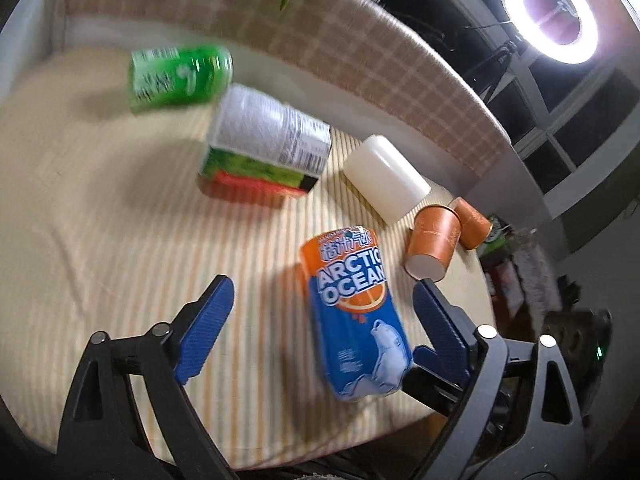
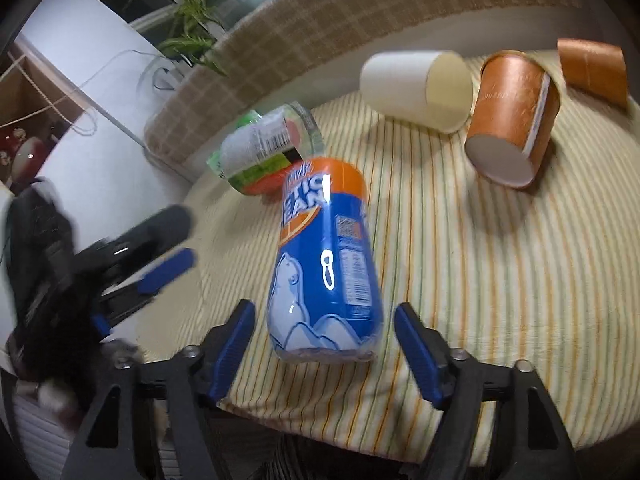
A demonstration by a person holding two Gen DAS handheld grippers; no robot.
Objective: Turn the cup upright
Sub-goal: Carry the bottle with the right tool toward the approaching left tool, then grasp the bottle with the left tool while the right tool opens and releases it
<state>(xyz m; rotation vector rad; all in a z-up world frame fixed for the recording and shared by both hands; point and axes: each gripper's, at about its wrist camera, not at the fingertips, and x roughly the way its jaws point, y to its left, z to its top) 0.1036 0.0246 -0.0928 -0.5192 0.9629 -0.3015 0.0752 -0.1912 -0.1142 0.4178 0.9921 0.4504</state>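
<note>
Blue fingers of the left gripper (image 1: 324, 304) stand wide apart in the left wrist view, holding nothing; the Arctic Ocean can (image 1: 356, 316) lies between them, nearer the finger at 4 o'clock. At 2 o'clock a white cup (image 1: 386, 178) lies on its side on the striped cloth (image 1: 100, 240), beside an orange cup (image 1: 434, 240).

Right wrist view: the right gripper (image 2: 324, 344) gapes open and empty, its fingers flanking the can's (image 2: 324, 264) near end without touching. The white cup (image 2: 416, 88) lies toppled at 1 o'clock, mouth toward the orange cup (image 2: 514, 116).

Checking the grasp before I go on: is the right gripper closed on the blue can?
No, the right gripper is open, its fingers apart on either side of the blue can.
</note>
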